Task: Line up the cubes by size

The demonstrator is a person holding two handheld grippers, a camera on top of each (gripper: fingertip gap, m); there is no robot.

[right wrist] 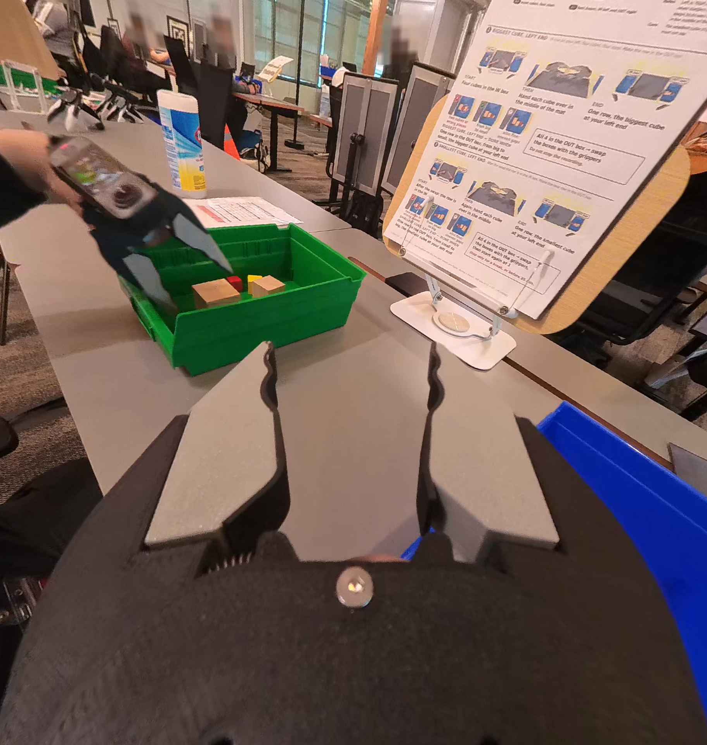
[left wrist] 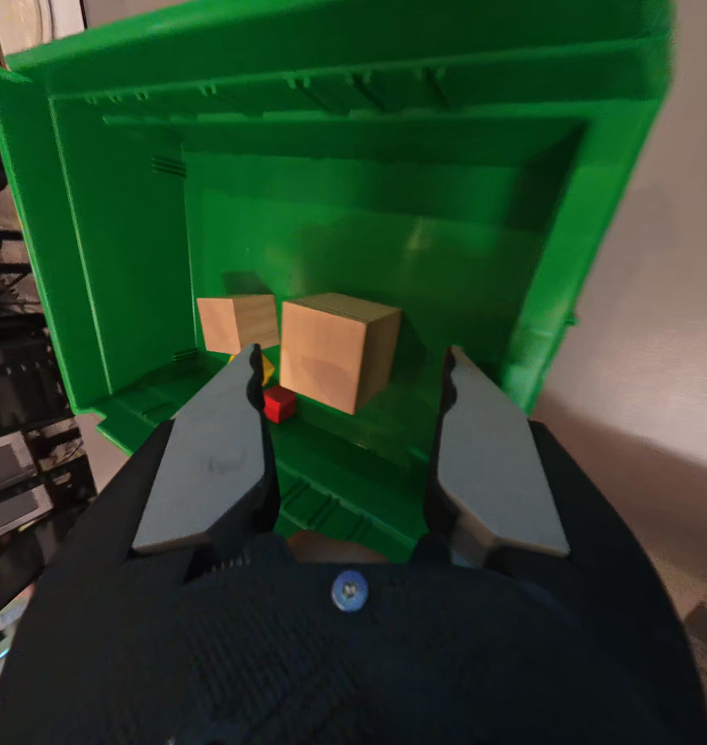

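Note:
A green bin holds a big wooden cube, a smaller wooden cube, a small red cube and a small yellow cube. My left gripper is open and empty, reaching down into the bin just short of the big wooden cube; it also shows in the right wrist view. My right gripper is open and empty above the grey table, apart from the bin.
A blue bin sits at the right, close under my right gripper. An instruction sheet on a white stand stands behind the green bin's right. A wipes canister and a paper sheet lie beyond the green bin. Seated people fill the background.

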